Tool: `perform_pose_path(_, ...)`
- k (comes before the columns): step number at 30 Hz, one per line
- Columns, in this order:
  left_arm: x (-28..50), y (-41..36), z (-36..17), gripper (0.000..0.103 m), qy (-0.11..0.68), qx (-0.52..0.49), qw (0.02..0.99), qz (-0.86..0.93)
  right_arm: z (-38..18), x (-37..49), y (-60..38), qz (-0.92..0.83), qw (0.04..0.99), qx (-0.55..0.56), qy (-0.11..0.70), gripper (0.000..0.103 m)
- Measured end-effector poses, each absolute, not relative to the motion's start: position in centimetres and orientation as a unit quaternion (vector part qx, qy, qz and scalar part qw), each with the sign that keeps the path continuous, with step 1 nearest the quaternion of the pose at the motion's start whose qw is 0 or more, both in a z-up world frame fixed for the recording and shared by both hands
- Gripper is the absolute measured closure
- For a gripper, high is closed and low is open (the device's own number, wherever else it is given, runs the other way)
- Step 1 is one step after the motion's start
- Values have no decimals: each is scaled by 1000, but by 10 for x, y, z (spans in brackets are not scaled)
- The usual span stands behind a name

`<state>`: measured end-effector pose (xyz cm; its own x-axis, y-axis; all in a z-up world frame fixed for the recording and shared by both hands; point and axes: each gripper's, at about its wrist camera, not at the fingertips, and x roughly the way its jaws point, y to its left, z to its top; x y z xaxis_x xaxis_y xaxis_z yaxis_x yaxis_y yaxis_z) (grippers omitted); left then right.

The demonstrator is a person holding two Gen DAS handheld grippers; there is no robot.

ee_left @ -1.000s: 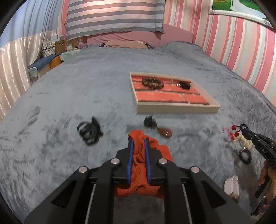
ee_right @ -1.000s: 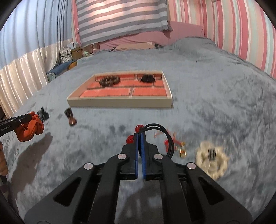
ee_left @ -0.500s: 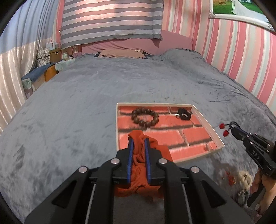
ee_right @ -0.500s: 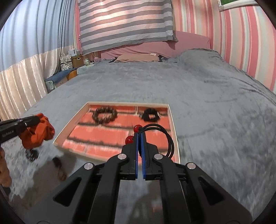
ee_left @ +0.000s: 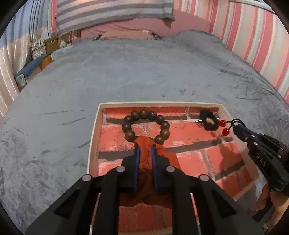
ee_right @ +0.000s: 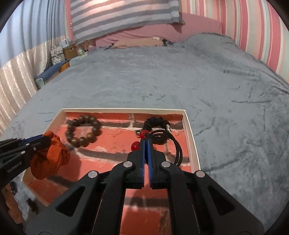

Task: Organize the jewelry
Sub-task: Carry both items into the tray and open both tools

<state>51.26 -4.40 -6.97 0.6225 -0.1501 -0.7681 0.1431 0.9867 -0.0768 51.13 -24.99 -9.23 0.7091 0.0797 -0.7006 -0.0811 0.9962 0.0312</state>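
This is a bedroom in a home. A wide bed (ee_left: pixel 144 72) fills most of both views, spread with a grey plush blanket (ee_right: pixel 180 81), and a pink headboard or cushion (ee_left: pixel 189 25) stands at its far end. A grey-and-white striped cloth (ee_right: pixel 122 16) hangs over it on the wall. The wall (ee_left: pixel 252 39) to the right carries pink, white and pale green stripes. At the far left hang pale curtains (ee_right: pixel 16 79), with what look like storage boxes (ee_left: pixel 48 43) and small household clutter beside the bed.
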Motion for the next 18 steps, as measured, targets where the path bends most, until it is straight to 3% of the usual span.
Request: perform_pose_path(18, 558, -43, -100, 89, 453, 34, 889, -47, -129, 542, -260, 26, 898, 14, 440, 99)
